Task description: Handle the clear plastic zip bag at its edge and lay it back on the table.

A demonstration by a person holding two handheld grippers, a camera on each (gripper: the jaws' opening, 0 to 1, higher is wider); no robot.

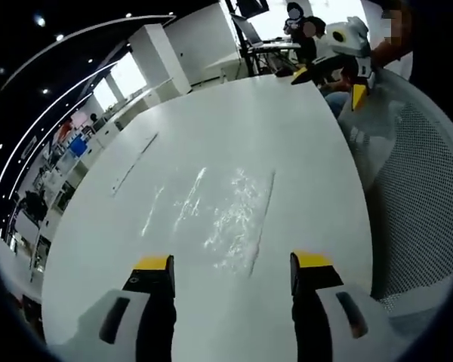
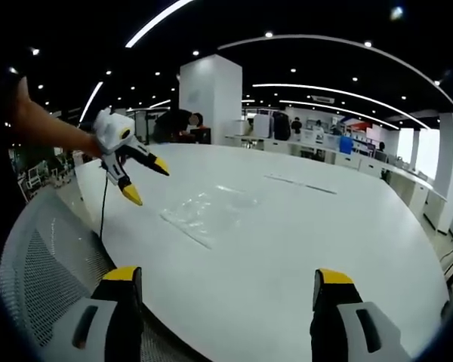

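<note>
On a white table [image 1: 211, 121] in an open office, the bag [image 1: 238, 219] lies flat, untouched; left gripper [image 1: 231, 275] and right gripper [image 2: 226, 290] hover with jaws apart, an edge pinch apparently next.

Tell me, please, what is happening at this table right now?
A person holds a two-jaw gripper in each hand above a white table. A clear plastic zip bag lies flat on it, untouched. The left gripper hovers open just short of the bag, and the right gripper is open too, held farther back. Neither grips anything.
</note>
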